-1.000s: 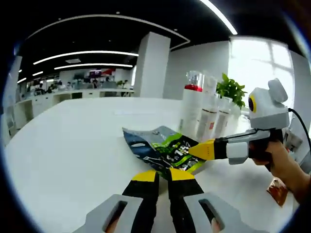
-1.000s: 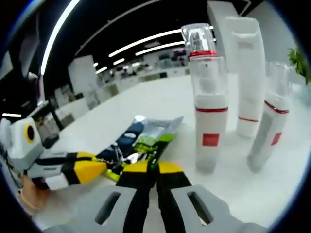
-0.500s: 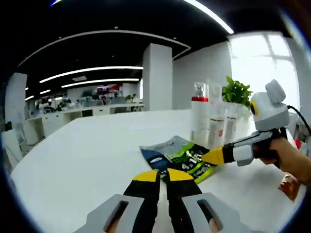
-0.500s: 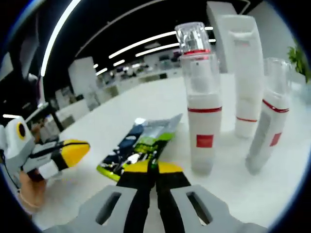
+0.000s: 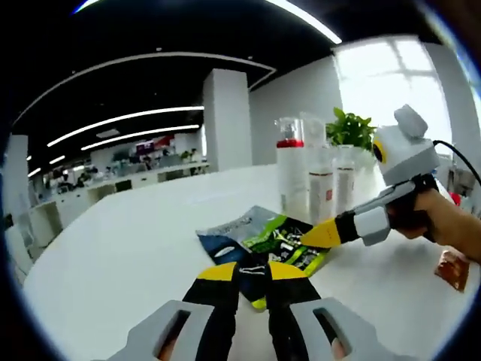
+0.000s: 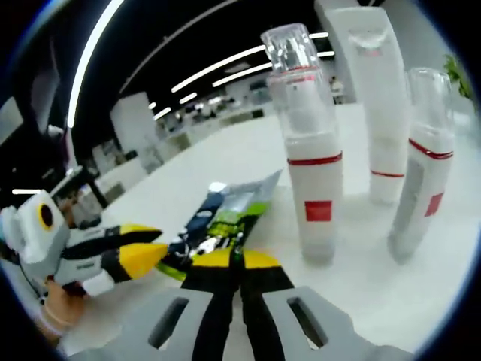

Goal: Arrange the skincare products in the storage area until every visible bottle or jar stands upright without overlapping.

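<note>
A green, blue and silver sachet (image 5: pixel 259 237) (image 6: pixel 222 218) lies flat on the white table (image 5: pixel 128 248). My right gripper (image 6: pixel 238 259) is shut on its near edge; it reaches in from the right in the left gripper view (image 5: pixel 322 234). My left gripper (image 5: pixel 253 272) stands slightly open, with the sachet's opposite edge in the gap between its jaws; it shows at the left in the right gripper view (image 6: pixel 143 248). Behind the sachet a clear-capped, red-collared pump bottle (image 6: pixel 308 150) (image 5: pixel 289 177), a white tube (image 6: pixel 376 113) and a second red-banded bottle (image 6: pixel 425 158) stand upright and apart.
A potted green plant (image 5: pixel 347 128) stands behind the bottles. A small brown packet (image 5: pixel 453 269) lies on the table at the far right, beside the person's hand (image 5: pixel 440 226). Office desks sit far off beyond the table's edge.
My left gripper, drawn back from the sachet half a second ago, has come up to its edge again and its jaws have parted a little. The right gripper keeps its hold.
</note>
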Tool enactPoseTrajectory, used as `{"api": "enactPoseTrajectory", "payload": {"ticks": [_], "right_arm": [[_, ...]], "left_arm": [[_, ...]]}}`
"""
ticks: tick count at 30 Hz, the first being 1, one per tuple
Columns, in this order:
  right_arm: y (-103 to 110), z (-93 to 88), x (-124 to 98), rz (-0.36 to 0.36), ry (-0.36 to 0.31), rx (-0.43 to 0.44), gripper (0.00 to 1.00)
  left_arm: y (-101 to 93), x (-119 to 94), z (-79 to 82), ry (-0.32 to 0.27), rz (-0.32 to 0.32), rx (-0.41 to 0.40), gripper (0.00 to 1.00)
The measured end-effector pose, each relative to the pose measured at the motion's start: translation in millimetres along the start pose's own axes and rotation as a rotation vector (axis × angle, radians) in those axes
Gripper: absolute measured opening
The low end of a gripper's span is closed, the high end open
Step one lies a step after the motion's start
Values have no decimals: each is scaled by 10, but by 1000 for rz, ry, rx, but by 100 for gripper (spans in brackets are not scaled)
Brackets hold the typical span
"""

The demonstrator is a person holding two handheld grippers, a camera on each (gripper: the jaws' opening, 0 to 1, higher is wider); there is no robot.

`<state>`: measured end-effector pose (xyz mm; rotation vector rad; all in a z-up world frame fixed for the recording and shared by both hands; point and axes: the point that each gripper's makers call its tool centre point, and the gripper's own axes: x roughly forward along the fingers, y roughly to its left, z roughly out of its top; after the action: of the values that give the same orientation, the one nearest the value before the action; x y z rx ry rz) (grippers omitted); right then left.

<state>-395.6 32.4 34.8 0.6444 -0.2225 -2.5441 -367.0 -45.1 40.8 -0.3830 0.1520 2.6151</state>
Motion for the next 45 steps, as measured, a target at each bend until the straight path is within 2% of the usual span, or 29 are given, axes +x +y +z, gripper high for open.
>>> {"api": "enactPoseTrajectory", "payload": {"ticks": [2, 4, 5, 7, 10, 13, 15, 21, 28, 29, 30, 32, 33, 37, 38, 39, 41, 45], "right_arm": [[8, -15, -18, -2, 6, 4, 1], [8, -25, -22, -4, 8, 5, 1], [8, -28, -23, -4, 8, 4, 1], [7, -41, -24, -7, 13, 1, 2], [4, -48, -32, -27, 12, -18, 4], [-18, -36, -64, -70, 6, -78, 7], [-24, 12, -76, -96, -12, -135, 7], [-30, 123, -119, -137, -63, -203, 6], [42, 377, -217, -110, -197, -213, 0], [59, 377, -215, -102, -199, -211, 0], [149, 377, -182, -52, -201, -223, 0], [209, 313, -115, -33, -181, -220, 0], [227, 233, -68, -27, -142, -253, 0], [118, -48, 92, -102, -9, -320, 0], [81, -72, 105, -124, -2, -327, 0], [76, -33, 85, -131, -25, -345, 0], [-50, -1, 23, -200, -14, -369, 0], [-90, -8, -8, -206, -18, -369, 0]], "left_arm": [[-21, 44, -69, 39, -18, 20, 13], [-19, 75, -193, 112, -29, 36, 13], [-14, 86, -227, 130, -30, 47, 11], [-8, 116, -160, 93, -45, 21, 9], [-8, 126, -157, 88, -55, 23, 7], [18, 157, -138, 88, -54, 45, 6], [40, 168, -129, 88, -55, 52, 5], [84, 172, -117, 85, -54, 44, 5], [73, 161, -121, 82, -55, 41, 5], [75, 165, -119, 82, -55, 40, 5], [60, 151, -123, 81, -56, 40, 5], [61, 156, -124, 80, -57, 38, 5], [53, 145, -128, 79, -57, 37, 5], [40, 123, -136, 77, -58, 28, 5], [46, 124, -137, 77, -59, 26, 5], [43, 125, -138, 77, -61, 24, 5], [41, 123, -140, 77, -61, 23, 5], [22, 110, -147, 76, -61, 17, 5]]}}
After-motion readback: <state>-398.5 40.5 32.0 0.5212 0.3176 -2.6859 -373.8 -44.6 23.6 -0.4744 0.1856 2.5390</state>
